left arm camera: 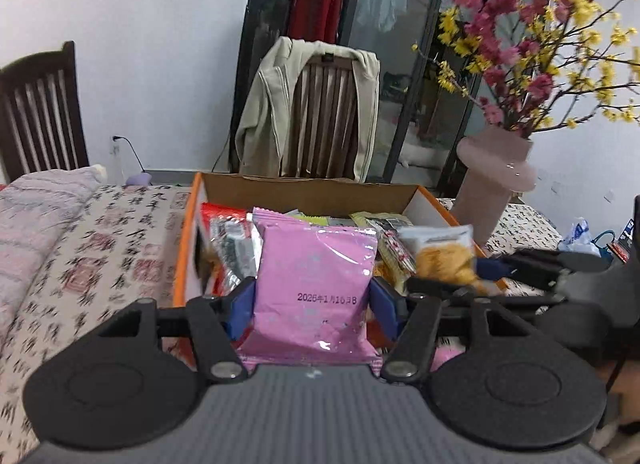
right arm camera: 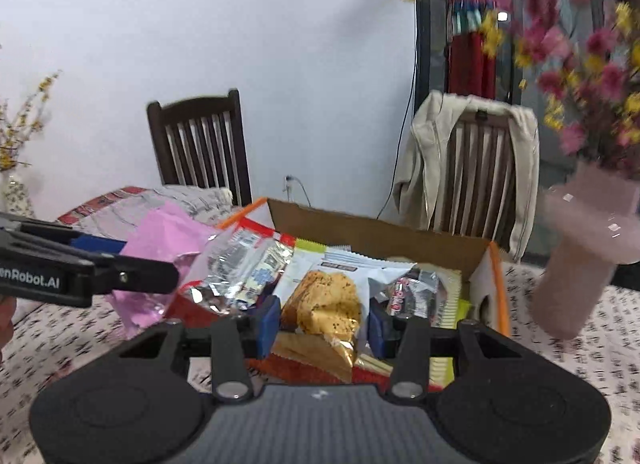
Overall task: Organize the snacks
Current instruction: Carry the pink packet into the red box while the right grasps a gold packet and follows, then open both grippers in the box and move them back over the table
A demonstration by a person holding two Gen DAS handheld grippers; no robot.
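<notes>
Left to right: a table (left arm camera: 80,264) covered in a calligraphy-print cloth carries an orange-edged cardboard box (left arm camera: 312,186) near its far edge, partly filled with snack packets. The left tool (left arm camera: 314,304) clamps a pink packet (left arm camera: 316,276) between its blue pads, just in front of the box's near wall. To its right, the right tool (right arm camera: 322,322) grips a clear packet showing a golden pastry (right arm camera: 326,302), held over the box's near side. Inside the box lie red-and-silver packets (right arm camera: 240,264) at the left and a green-edged packet (right arm camera: 320,250) behind. A pink vase (left arm camera: 492,184) of flowering branches stands beside the box toward the table's right edge.
</notes>
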